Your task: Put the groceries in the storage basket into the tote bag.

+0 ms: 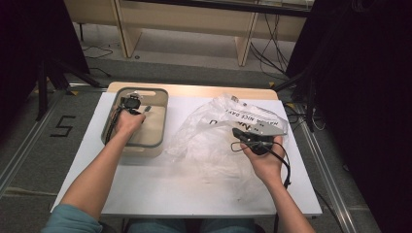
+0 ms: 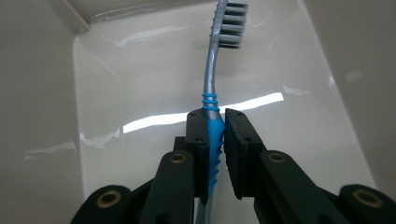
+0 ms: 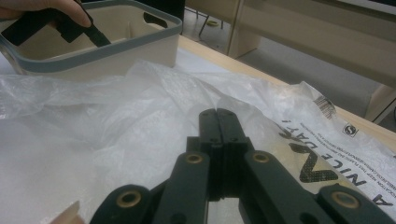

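Toothbrush gripped down in the bin, bag pinned beside it.

From above, the left gripper (image 1: 132, 104) sits inside the bin (image 1: 159, 141). Its own view shows the jaws clamped on the toothbrush (image 2: 212, 100) at its ribbed blue grip: light, stiff, probably slippery elsewhere. Beside the bin, the right gripper (image 3: 218, 122) is clenched on the plastic bag (image 3: 116, 130).
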Motion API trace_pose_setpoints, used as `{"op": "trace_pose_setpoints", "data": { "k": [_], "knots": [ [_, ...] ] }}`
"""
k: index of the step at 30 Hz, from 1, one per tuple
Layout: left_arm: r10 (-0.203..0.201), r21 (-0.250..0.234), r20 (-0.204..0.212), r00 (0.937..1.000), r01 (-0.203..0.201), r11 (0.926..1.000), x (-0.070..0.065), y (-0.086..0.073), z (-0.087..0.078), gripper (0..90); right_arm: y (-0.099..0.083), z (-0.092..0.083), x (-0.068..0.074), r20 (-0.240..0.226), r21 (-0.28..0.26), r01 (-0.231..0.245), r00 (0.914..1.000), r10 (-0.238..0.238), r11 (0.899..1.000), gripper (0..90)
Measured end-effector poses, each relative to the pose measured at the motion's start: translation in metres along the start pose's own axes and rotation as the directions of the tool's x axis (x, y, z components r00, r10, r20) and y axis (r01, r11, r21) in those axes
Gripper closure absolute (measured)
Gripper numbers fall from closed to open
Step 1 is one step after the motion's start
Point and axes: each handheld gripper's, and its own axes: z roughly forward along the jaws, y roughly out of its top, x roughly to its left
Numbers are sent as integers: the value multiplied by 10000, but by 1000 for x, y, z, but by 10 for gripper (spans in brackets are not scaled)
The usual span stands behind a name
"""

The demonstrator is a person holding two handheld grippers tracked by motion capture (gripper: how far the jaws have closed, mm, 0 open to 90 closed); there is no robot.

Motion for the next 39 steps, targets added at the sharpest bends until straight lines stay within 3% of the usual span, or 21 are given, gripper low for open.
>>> {"op": "trace_pose_setpoints", "data": {
  "k": [17,39],
  "knots": [
    [19,-836,343,9994,10,9965,-1,2,-14,798,0,0,0,15,-14,-9,10000,9,10000,900],
    [84,-1545,545,9985,1,9880,-2,3,-34,798,0,0,1,11,-69,-3,10000,3,10000,900]
  ]
}}
